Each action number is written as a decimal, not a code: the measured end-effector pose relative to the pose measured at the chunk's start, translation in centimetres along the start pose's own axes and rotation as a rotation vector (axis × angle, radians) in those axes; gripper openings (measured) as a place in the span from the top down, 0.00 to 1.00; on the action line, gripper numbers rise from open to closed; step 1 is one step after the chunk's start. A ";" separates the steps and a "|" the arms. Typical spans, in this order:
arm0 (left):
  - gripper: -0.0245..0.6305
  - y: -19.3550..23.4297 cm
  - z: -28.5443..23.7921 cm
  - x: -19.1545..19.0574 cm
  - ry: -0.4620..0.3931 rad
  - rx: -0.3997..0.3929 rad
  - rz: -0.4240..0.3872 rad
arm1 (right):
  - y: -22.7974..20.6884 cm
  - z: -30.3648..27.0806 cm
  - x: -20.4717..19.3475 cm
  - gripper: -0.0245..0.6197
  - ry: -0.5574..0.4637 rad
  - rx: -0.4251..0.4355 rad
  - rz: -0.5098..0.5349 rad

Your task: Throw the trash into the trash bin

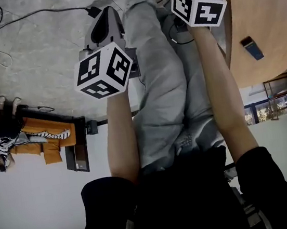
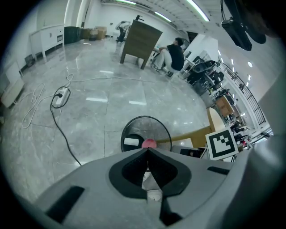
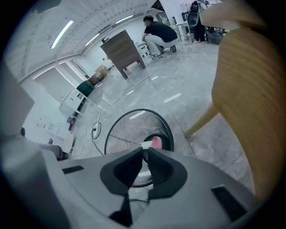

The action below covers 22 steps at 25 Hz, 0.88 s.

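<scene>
A round black wire-mesh trash bin [image 2: 154,129] stands on the grey floor right below both grippers. Inside it lie a pink piece of trash [image 2: 149,143] and a white piece [image 2: 131,141]. The right gripper view shows the same bin [image 3: 125,129] with the pink piece [image 3: 157,142] at its bottom. My left gripper [image 2: 147,150] hangs over the bin, jaws shut tip to tip, nothing between them. My right gripper [image 3: 144,151] is also shut and empty above the bin. In the head view only the marker cubes [image 1: 104,72] and forearms show.
A round wooden table [image 3: 250,76] stands close on the right of the bin, with a small dark object [image 1: 253,48] on its top. A power strip [image 2: 60,96] and cable lie on the floor to the left. A person [image 2: 173,54] crouches by a wooden cabinet [image 2: 139,42] far off.
</scene>
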<state>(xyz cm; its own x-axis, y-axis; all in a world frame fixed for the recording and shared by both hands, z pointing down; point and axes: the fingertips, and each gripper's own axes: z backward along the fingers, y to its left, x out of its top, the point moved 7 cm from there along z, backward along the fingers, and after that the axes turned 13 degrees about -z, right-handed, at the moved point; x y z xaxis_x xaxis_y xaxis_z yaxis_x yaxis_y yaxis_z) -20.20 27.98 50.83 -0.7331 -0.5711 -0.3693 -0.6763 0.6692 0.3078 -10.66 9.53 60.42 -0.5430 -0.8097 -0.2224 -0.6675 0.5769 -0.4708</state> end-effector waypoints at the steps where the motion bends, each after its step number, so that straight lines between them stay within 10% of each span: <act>1: 0.95 0.1 0.2 0.3 0.001 0.002 -0.006 | 0.2 0.1 0.0 0.94 0.002 -0.002 -0.006; 13: 0.95 -8.4 2.4 7.1 0.002 -0.121 -0.248 | 2.8 11.8 0.5 0.94 -0.063 0.084 0.058; 22: 0.95 -19.2 3.2 8.5 0.025 -0.279 -0.496 | -1.9 24.4 -1.9 0.94 -0.341 0.024 -0.309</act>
<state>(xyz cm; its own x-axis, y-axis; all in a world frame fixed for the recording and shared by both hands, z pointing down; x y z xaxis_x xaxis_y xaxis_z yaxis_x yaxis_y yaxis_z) -13.20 11.77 39.01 -0.3221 -0.7985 -0.5085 -0.9307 0.1688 0.3244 4.04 7.37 40.87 -0.1191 -0.9346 -0.3352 -0.7577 0.3037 -0.5776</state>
